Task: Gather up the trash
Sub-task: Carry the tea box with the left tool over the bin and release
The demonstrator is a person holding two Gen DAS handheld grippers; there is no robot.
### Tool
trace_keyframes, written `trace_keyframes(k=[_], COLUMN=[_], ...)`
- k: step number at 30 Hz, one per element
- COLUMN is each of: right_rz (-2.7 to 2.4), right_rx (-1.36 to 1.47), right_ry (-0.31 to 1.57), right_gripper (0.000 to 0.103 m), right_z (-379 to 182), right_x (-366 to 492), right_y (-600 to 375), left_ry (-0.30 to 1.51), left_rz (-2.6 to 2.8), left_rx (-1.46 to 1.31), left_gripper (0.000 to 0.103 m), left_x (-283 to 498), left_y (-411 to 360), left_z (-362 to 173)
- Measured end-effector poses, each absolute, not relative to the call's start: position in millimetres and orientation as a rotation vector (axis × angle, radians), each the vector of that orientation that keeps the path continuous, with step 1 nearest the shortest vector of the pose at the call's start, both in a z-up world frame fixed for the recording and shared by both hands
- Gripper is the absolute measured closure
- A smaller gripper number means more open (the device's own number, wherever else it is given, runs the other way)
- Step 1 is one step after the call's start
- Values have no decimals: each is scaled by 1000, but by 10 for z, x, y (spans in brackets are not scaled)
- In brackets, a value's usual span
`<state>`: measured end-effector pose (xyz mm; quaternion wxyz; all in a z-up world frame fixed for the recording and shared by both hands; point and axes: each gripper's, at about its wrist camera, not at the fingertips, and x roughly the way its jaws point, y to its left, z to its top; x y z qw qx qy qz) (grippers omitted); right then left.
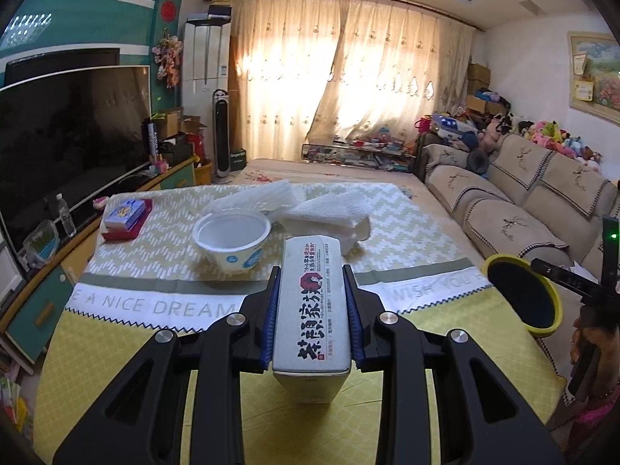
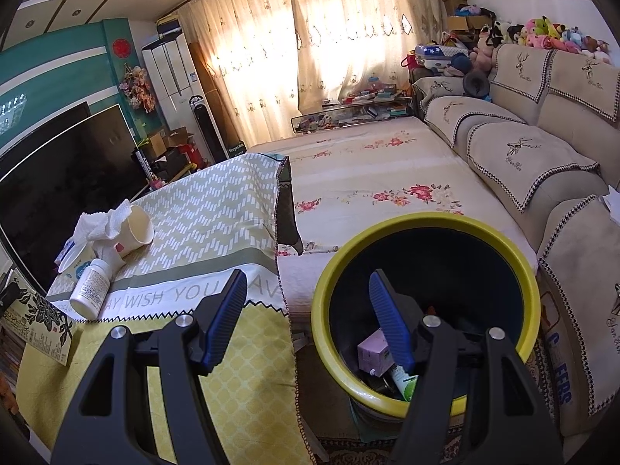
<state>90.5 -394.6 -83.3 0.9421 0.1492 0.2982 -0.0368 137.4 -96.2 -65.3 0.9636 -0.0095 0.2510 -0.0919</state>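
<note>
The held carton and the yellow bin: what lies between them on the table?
In the left wrist view, only bare cloth with printed words lies between the carton, clamped in the left gripper, and the bin.

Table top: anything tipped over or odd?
Yes. A cream cup and a white bottle lie on their sides, with crumpled paper towel draped on the cup. The bowl stands upright. No spill is visible.

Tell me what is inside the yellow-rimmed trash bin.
In the yellow-rimmed trash bin lie a small pink box and a white tube with a green end. The right hand-held gripper's finger and dark shadow hide anything else.
</note>
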Motion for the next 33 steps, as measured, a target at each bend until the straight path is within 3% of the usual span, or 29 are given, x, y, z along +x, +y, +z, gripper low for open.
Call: trace_keyframes(k=[7,17,33], right_rz=[-97,-224,-373], right_rx=[309,295,370], right_ry=[570,540,513], right_gripper=[40,40,39], right_z=[-724,-646,-718], right_x=[769,553,166], right_y=[-4052,-4438,-5166], left_ry=[449,402,538], left_rz=[-317,-594,-890], left_rx=[8,73,87], left_gripper=[73,73,73], left_x=[1282,1458,2157], left_y=[-1304,-2414,-4313], left_z=[-316,-75,-571])
